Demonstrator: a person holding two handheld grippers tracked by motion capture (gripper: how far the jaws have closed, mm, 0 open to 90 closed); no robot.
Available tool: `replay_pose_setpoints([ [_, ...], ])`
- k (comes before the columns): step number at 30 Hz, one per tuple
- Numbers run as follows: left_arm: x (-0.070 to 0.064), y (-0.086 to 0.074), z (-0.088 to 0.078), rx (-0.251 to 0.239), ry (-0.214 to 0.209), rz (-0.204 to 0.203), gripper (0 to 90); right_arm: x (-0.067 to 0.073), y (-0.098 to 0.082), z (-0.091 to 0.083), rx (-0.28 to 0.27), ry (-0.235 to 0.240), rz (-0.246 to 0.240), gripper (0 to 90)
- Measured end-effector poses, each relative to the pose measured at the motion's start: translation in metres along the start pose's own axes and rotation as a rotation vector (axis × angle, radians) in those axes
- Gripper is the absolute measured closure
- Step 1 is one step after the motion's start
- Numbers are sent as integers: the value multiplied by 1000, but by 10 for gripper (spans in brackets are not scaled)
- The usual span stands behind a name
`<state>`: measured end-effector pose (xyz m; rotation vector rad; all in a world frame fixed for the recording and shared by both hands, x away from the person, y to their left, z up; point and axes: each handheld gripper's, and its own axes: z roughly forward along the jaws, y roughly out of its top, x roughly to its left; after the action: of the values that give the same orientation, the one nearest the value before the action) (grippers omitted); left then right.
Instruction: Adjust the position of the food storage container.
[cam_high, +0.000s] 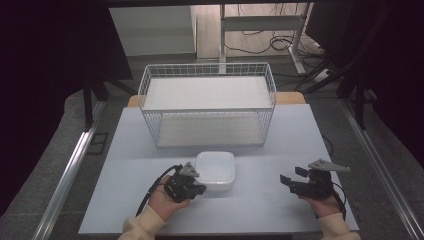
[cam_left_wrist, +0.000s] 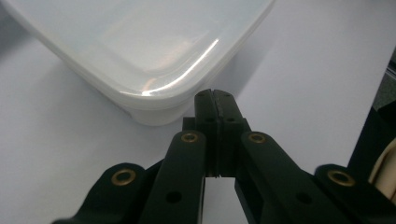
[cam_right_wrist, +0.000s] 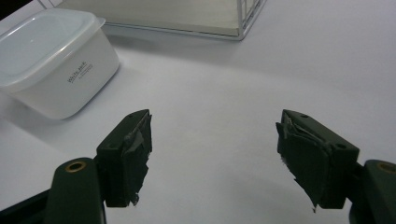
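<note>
1. White lidded container (cam_high: 215, 169) sits on the pale table (cam_high: 150, 145), near its front middle, just in front of the wire basket (cam_high: 207, 102) and apart from it.
2. Its lid is on, and the corners are rounded; the right gripper view shows small dark print on one side wall (cam_right_wrist: 79, 73).
3. Left gripper (cam_high: 196, 188) lies at the container's front left corner, held in the person's left hand (cam_high: 167, 200). In the left gripper view its jaws are pressed together with nothing between them, and their tips sit right at the lid's rounded corner (cam_left_wrist: 154, 88); whether they touch it I cannot tell.
4. Right gripper (cam_high: 290, 181) rests low over the table, well apart from the container on its right side, in the right hand (cam_high: 325, 205). Its jaws are spread wide over bare table, and the pads (cam_right_wrist: 135, 149) look worn and ragged.
5. Wire basket is white, open at the top, with a pale board as its floor.
</note>
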<state>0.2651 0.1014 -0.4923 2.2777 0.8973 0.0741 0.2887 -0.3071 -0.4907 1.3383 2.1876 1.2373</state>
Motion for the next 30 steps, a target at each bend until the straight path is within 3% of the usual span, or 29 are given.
replay_pose_setpoints([
  [6, 4, -2, -3, -7, 3, -16, 900, 4, 4, 1, -4, 36, 5, 277],
  [9, 4, -5, -12, -37, -3, -29, 900, 14, 14, 4, -11, 73, -7, 309],
  [11, 7, -9, -24, -70, 18, -41, 898, 25, 25, 9, -15, 103, -37, 343],
  [13, 14, -18, -38, -131, 82, -82, 761, 43, 42, 21, 10, 144, -87, 381],
  [14, 14, -18, -38, -131, 82, -82, 651, 48, 48, 27, 16, 151, -102, 398],
  [15, 18, -21, -43, -150, 105, -94, 651, 48, 48, 27, 16, 151, -102, 398],
  [17, 28, -27, -51, -163, 130, -152, 435, 58, 61, 42, 45, 175, -123, 434],
  [20, 38, -31, -56, -165, 149, -194, 277, 65, 77, 62, 78, 197, -148, 501],
  [24, 48, -35, -60, -164, 147, -218, 234, 69, 88, 77, 105, 208, -162, 585],
  [30, 53, -35, -61, -177, 139, -230, 217, 82, 108, 113, 143, 219, -210, 859],
])
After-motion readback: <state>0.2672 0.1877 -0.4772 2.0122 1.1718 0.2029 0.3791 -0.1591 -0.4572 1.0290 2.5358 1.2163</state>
